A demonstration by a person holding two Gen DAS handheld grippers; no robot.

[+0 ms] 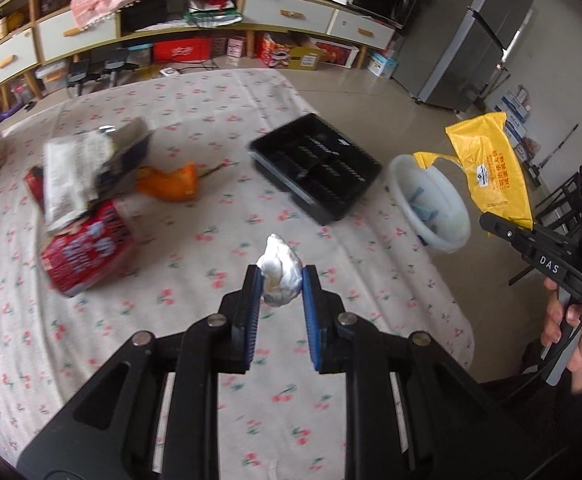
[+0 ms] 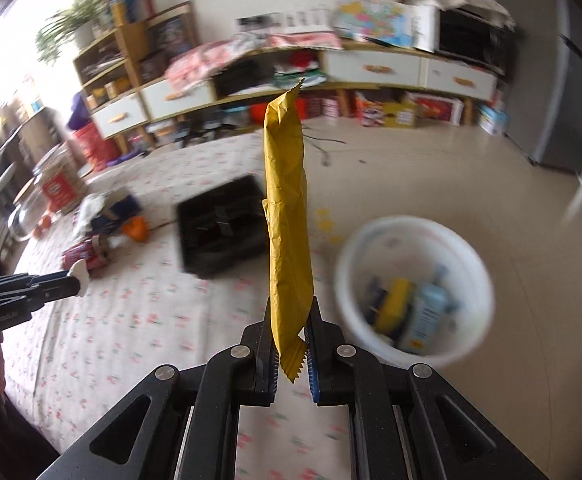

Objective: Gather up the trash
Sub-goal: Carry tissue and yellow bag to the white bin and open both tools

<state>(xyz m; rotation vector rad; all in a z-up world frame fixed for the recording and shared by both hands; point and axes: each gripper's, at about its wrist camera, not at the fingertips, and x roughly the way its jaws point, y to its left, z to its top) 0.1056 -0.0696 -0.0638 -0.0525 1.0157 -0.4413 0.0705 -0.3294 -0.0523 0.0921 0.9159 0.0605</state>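
At the left of the left wrist view, wrappers and a red packet (image 1: 89, 254) are lying on the bench (image 1: 211, 360). At centre, our left tongs (image 1: 279, 280) are clamping a white wad (image 1: 279, 276). Moving right, the bucket (image 2: 413, 288) is sitting low and right of our right tongs (image 2: 291, 344), the nearer pair, which are clamping a yellow wrapper (image 2: 287, 220), its long axis pointing upward.

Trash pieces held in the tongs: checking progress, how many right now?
2: a crumpled white tissue wad in the left tongs, a yellow plastic wrapper in the right tongs.
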